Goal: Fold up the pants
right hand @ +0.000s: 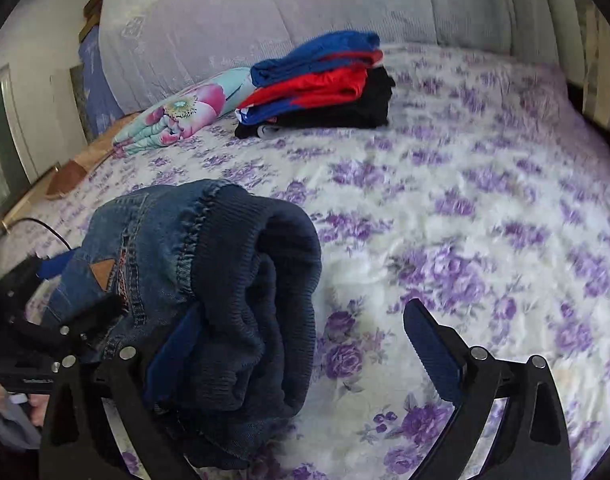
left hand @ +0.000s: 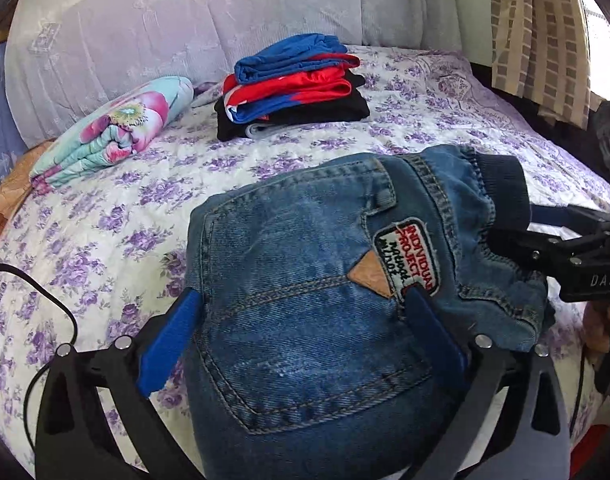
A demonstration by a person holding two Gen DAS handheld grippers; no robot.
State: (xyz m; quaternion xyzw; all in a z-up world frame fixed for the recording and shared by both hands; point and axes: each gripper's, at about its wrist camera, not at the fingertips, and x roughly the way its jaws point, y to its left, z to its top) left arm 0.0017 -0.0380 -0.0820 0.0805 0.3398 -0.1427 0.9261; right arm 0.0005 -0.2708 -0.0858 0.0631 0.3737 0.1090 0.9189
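1. The folded jeans [left hand: 305, 300] are lying on the bed [left hand: 105, 216], just in front of both grippers, back pocket and embroidered patch [left hand: 405, 256] facing up, the dark ribbed waistband [right hand: 261, 280] bulging toward the right side
2. The left gripper [left hand: 305, 332] is standing wide open around the denim bundle: its blue pads are flanking the cloth on either side and not pressing it, so nothing is being held
3. The right gripper [right hand: 301, 356] is also looking open in its own view, with bare bedspread between the right pad and the waistband; the left pad is sitting against or under the knit, and I cannot tell whether it is touching
4. The denim is looking thick, heavy-stitched and fairly stiff, so I judge it is keeping a crease well but resisting a tight fold; the ribbed knit is soft and stretchy and is likely slumping
5. The firm seams or the pocket edge are seeming the best places to take hold
6. Behind, a stack of folded clothes [left hand: 293, 92] in blue, red and black is sitting beside a rolled floral quilt [left hand: 117, 128]
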